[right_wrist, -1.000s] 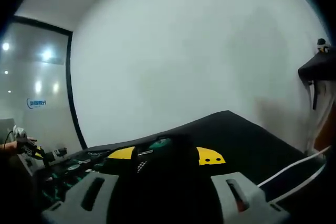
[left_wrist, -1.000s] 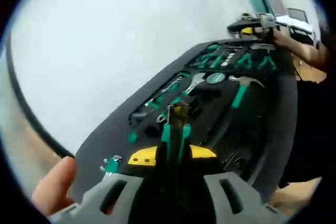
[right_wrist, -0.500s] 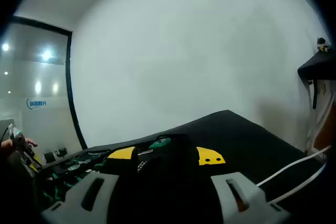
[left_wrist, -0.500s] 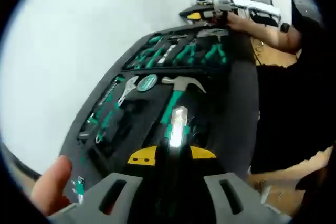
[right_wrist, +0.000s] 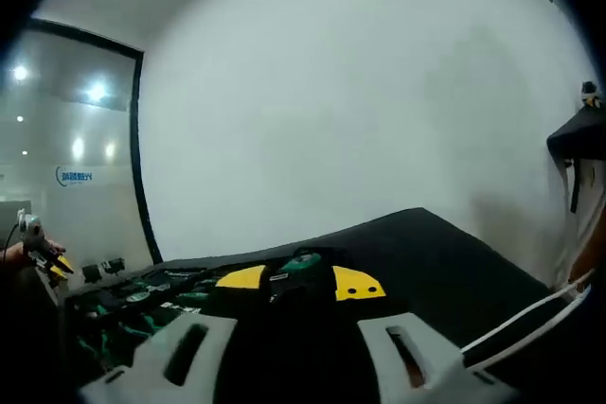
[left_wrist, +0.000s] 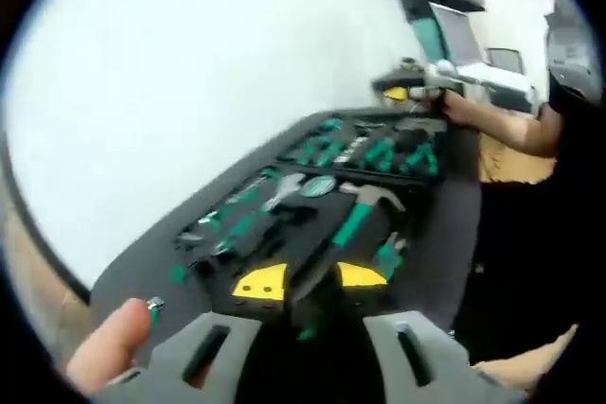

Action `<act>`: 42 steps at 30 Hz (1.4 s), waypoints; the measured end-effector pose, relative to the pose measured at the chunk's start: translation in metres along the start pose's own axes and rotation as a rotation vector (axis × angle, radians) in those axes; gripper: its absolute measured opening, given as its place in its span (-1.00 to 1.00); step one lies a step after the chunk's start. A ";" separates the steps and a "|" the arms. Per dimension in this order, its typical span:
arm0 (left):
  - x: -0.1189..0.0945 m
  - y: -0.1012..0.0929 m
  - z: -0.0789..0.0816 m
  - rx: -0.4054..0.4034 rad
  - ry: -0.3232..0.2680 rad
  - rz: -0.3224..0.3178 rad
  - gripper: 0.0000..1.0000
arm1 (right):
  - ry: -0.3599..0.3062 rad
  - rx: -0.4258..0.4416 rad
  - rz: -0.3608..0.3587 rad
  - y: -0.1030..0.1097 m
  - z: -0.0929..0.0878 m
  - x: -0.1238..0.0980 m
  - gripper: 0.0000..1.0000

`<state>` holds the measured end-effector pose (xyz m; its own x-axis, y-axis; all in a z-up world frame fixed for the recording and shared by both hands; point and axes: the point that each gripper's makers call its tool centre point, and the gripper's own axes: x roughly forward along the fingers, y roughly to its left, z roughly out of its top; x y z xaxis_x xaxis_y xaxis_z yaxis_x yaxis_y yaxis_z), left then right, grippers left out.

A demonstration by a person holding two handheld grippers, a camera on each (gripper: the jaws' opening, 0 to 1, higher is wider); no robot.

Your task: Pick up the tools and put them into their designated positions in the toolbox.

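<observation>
Left gripper (left_wrist: 301,298) w/ yellow-tipped jaws clamping green-handled tool (left_wrist: 317,276), above black foam toolbox tray (left_wrist: 445,224); hammer (left_wrist: 360,213) seated in tray; thumb (left_wrist: 109,345) at lower left.

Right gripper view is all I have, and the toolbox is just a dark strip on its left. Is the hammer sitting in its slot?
Observer: Yes. In the left gripper view the hammer lies in the foam of the toolbox, green handle toward the camera.
Operator: What is the left gripper doing?
Observer: The left gripper has its jaws closed on a dark tool with some green on it, too blurred to name.
Operator: Anything next to the hammer's head?
Observer: A round green case and a metal wrench lie in the foam just beside it.
</observation>
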<state>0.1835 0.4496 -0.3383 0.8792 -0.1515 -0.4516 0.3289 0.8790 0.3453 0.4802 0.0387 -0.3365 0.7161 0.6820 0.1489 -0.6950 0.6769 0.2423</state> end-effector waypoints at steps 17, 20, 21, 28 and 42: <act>-0.003 0.018 -0.006 -0.206 -0.227 0.146 -1.00 | 0.269 -0.350 0.653 0.358 -0.071 0.002 -1.00; 0.000 0.014 -0.025 -0.114 -0.132 0.169 -1.00 | 0.383 -0.353 0.720 0.399 -0.115 0.010 -1.00; -0.003 0.023 -0.029 -0.134 -0.137 0.214 -1.00 | 0.408 -0.378 0.712 0.401 -0.124 0.014 -1.00; -0.032 0.074 -0.047 -0.338 -0.190 0.353 -1.00 | 0.513 -0.487 0.738 0.424 -0.173 0.028 -1.00; 0.025 0.007 -0.040 -0.044 -0.006 0.237 -1.00 | 0.479 -0.437 0.705 0.427 -0.167 0.036 -1.00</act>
<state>0.1940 0.4696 -0.3800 0.9323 0.0586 -0.3570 0.0978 0.9092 0.4048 0.1988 0.3985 -0.3874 0.0889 0.9472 -0.3079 -0.9882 0.0451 -0.1465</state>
